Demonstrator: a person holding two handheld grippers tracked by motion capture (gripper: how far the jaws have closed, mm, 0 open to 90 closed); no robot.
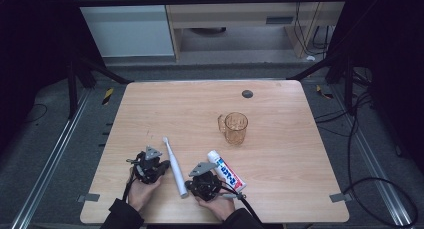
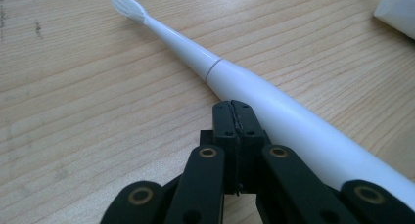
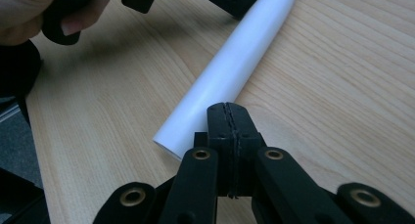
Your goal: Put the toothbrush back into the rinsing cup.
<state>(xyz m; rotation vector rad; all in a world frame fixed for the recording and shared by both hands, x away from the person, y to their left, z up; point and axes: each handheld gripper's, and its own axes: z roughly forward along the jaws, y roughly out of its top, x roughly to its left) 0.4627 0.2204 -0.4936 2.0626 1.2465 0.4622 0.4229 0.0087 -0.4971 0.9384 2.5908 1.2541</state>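
Observation:
A white electric toothbrush lies flat on the wooden table, brush head pointing away from me. My left gripper rests just left of its handle, jaws pressed together with nothing between them. In the left gripper view the toothbrush runs past the right side of the shut left gripper. My right gripper sits right of the handle's butt end, also shut and empty. Close behind the right gripper lies the thick end of the toothbrush. A toothpaste tube lies beside the right gripper.
An amber glass mug stands upright near the table's middle. A small dark disc sits near the far edge. The other gripper and a hand show at the top left of the right gripper view. A white corner of the tube peeks in.

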